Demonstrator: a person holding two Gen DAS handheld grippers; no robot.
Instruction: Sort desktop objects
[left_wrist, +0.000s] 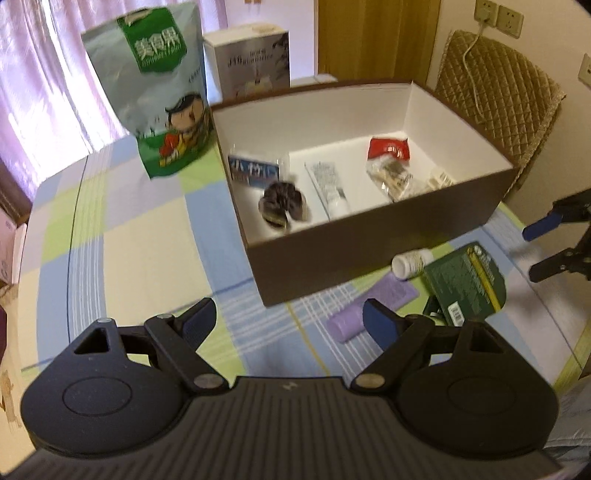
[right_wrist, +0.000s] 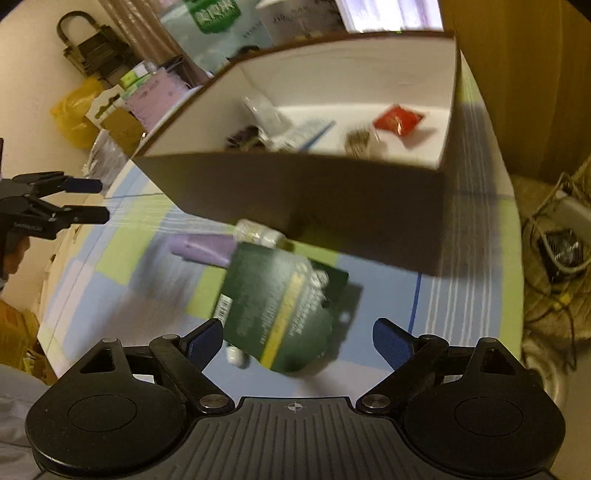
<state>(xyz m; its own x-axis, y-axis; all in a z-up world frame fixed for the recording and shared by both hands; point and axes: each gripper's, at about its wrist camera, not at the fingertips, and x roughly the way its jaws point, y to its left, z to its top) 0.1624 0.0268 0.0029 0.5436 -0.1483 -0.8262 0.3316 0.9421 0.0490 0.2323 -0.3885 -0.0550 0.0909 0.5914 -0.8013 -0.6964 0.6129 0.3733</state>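
- Left wrist view: the left gripper (left_wrist: 289, 318) is hovering with fingers spread, holding nothing. Ahead of it, the brown cardboard box (left_wrist: 369, 254) is holding a dark scrunchie (left_wrist: 282, 206), a white tube (left_wrist: 330, 186) and a red-topped snack packet (left_wrist: 389, 162). To its front right, a purple roll (left_wrist: 369, 304), a white bottle (left_wrist: 410, 263) and a green card package (left_wrist: 465, 282) are lying on the checked tablecloth (left_wrist: 129, 229).
- Right wrist view: the right gripper (right_wrist: 297, 341) is hanging spread and empty, the green card package (right_wrist: 284, 302) lying just ahead between its fingers; the left gripper (right_wrist: 96, 201) is showing at far left.

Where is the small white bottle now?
The small white bottle lies on the tablecloth against the brown box, between the purple roll and green packet.
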